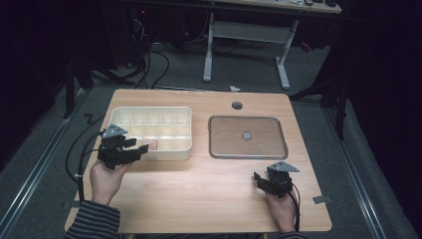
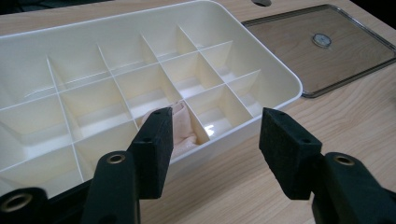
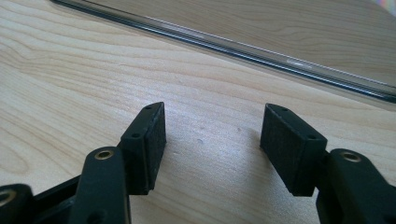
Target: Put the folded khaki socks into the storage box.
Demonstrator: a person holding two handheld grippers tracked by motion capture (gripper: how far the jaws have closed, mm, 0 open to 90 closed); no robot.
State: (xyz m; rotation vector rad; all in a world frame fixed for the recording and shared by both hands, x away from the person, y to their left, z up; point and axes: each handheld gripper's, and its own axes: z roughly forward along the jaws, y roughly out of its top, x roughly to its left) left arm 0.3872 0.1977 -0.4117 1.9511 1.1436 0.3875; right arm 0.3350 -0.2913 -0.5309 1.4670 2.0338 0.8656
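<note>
A cream box point(image 1: 115, 119) with several compartments sits at the table's left. A pale pink soft piece point(image 1: 154, 144) lies in a compartment of its front row. In the left gripper view, the pink piece point(image 2: 182, 127) lies just past the left jaw, inside the box point(image 2: 280, 74). My left gripper point(image 1: 143, 148) point(image 2: 215, 119) hovers at the box's near edge, open, nothing between its jaws. My right gripper point(image 1: 257, 178) point(image 3: 212, 112) rests low over bare wood near the front right, open and empty.
A clear flat lid point(image 1: 219, 144) with a small round knob point(image 1: 247, 135) lies right of the box; its near edge point(image 3: 261, 52) runs just beyond the right gripper. The lid point(image 2: 345, 70) lies past the box's right end. A round hole point(image 1: 237, 105) marks the table's far side.
</note>
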